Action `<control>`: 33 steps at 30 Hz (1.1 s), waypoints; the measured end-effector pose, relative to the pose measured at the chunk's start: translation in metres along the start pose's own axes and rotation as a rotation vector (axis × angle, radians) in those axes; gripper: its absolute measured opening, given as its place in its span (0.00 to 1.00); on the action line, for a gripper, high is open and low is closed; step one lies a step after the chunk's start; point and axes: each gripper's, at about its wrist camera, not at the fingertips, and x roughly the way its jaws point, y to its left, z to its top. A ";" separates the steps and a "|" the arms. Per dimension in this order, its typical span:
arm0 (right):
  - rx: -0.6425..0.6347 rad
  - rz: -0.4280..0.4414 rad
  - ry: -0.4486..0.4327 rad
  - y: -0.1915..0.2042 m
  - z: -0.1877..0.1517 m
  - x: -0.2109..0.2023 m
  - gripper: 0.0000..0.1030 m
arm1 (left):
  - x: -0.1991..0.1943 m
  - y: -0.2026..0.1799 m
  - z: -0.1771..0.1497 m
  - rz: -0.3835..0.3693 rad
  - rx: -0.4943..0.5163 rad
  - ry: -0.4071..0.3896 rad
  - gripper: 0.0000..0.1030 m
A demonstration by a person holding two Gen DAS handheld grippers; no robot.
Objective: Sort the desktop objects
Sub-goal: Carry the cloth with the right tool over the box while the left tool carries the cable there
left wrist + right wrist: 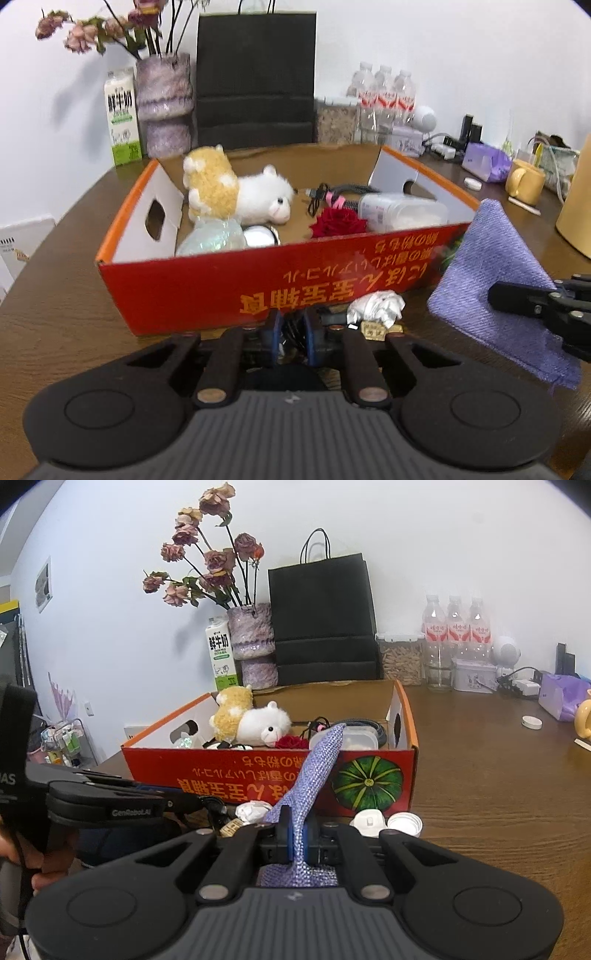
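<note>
Purple cloth [320,771]: it is being pinched between the right gripper's [296,834] fingers, standing up in a tilted fold in front of the box's near wall; its free end is reaching as high as the box rim.
Right gripper: it is sitting low over the table [498,794], pointing at the box, fingers closed nearly together on the cloth. From the left wrist view it is coming in from the right with the cloth [495,280] hanging off its tip.
Left gripper [291,328]: it is hovering just above the table, aimed at the box's red wall. Its fingers are drawn close, with something dark between them; I cannot tell whether it is held.
Box [229,288]: red and orange cardboard, open at the top, lying crosswise in front of both grippers. It is holding two plush toys [236,192], a red rose [338,223], a clear tub [402,212] and a black cable [321,195].
Near edge: a crumpled white wad [376,304] is lying against the box wall, just beside the left gripper's fingertips. Two white caps [386,821] are resting by the box corner, just right of the right gripper.
Open room: bare wood is stretching to the right of the box. Behind it, a black bag [325,624], a vase [253,642], a milk carton [221,657] and bottles [456,635] are lining the wall.
</note>
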 end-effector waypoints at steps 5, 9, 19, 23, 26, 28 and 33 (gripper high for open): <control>-0.014 0.005 -0.019 0.006 0.006 -0.005 0.04 | -0.018 -0.001 0.004 -0.009 -0.005 -0.061 0.10; -0.030 0.010 -0.047 0.012 0.015 -0.010 0.04 | -0.036 -0.002 0.011 -0.022 -0.002 -0.132 0.10; -0.073 0.024 -0.143 0.027 0.073 0.002 0.04 | -0.050 0.008 0.059 -0.013 -0.025 -0.309 0.10; -0.067 0.027 -0.163 0.031 0.100 0.026 0.04 | -0.031 0.018 0.075 -0.001 -0.050 -0.326 0.10; -0.058 0.020 -0.168 0.031 0.117 0.052 0.04 | -0.009 0.028 0.086 0.005 -0.079 -0.312 0.10; -0.050 0.010 -0.165 0.027 0.127 0.070 0.04 | 0.006 0.036 0.091 0.016 -0.092 -0.299 0.10; 0.002 -0.021 -0.126 0.003 0.139 0.118 0.04 | 0.044 0.051 0.096 0.063 -0.125 -0.258 0.10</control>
